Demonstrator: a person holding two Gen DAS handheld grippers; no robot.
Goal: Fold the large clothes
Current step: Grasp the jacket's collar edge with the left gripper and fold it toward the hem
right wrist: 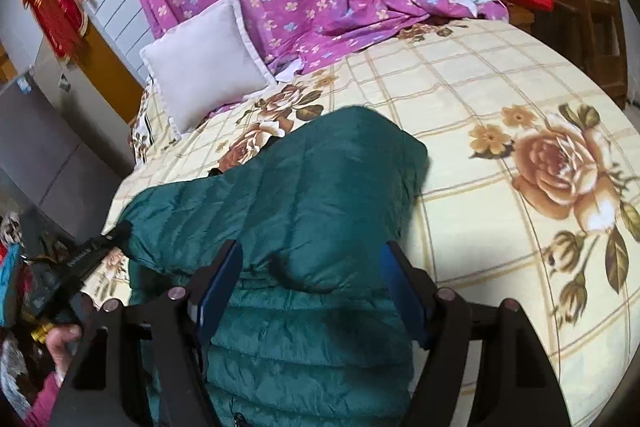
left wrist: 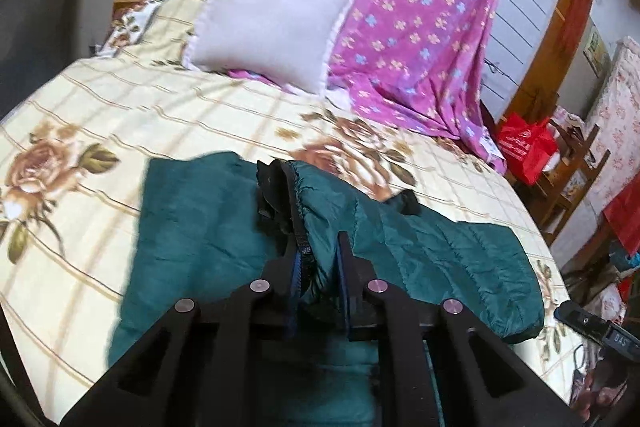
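Left wrist view: the left gripper (left wrist: 318, 247) is nearest, its jaws clamped on a bunched fold of the green jacket (left wrist: 192, 227), with a black-trimmed edge standing up between the fingers. The jacket lies spread across the floral sheet (left wrist: 100, 99). Beyond sit a white pillow (left wrist: 268, 19) and a purple cloth (left wrist: 420, 19).

Right wrist view: the right gripper (right wrist: 312, 267) stands wide, its blue pads (right wrist: 218, 283) either side of a raised hump of the jacket (right wrist: 320, 187), not pressing it. A hand (right wrist: 60, 341) shows at the lower left.
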